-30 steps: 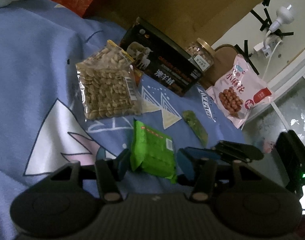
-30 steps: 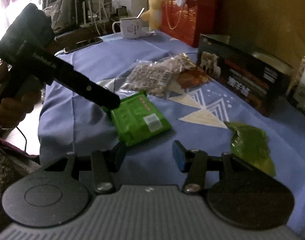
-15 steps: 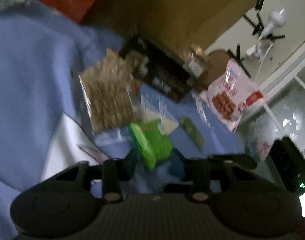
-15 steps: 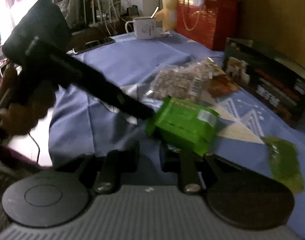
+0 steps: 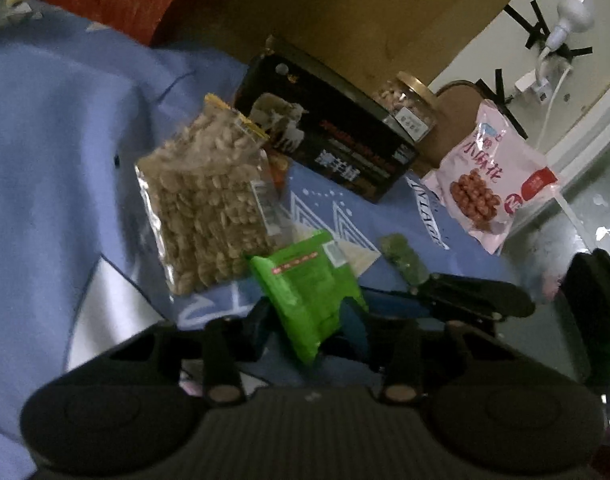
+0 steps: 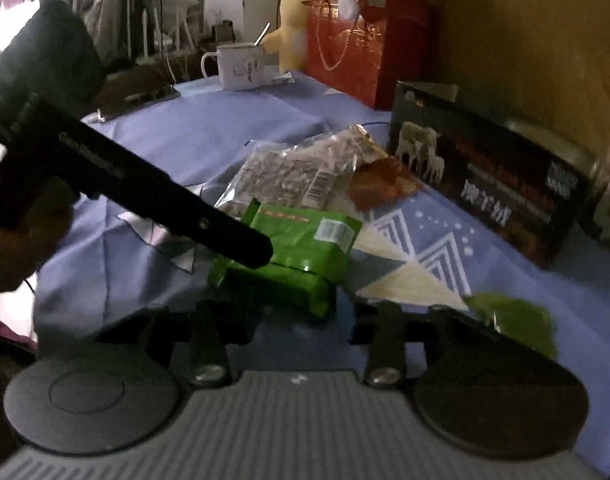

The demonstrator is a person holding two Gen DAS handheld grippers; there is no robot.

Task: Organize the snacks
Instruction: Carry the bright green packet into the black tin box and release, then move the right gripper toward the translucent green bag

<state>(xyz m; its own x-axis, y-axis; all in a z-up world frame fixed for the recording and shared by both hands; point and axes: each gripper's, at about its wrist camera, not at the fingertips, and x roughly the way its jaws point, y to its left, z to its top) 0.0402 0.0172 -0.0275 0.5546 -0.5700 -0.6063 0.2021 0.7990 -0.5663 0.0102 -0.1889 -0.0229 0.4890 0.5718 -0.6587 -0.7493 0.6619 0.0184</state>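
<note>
My left gripper (image 5: 307, 326) is shut on a green snack packet (image 5: 309, 284) and holds it tilted above the blue cloth. The packet also shows in the right wrist view (image 6: 301, 252), with the left gripper's black finger (image 6: 209, 228) across it. My right gripper (image 6: 301, 320) is just below and in front of the packet; its jaws stand fairly close, and I cannot tell whether they touch it. A clear bag of nuts (image 5: 209, 216) lies behind the packet. A small dark green packet (image 5: 405, 258) lies to the right.
A black box (image 5: 329, 144), a glass jar (image 5: 409, 106) and a pink snack bag (image 5: 489, 184) stand at the back right. A red gift bag (image 6: 357, 44), a yellow plush toy (image 6: 291, 28) and a white mug (image 6: 239, 66) stand at the far end.
My left gripper closed on the green packet and lifted it off the cloth, tilting it. My right gripper's jaws came closer together, then parted somewhat, and it moved up under the packet.
</note>
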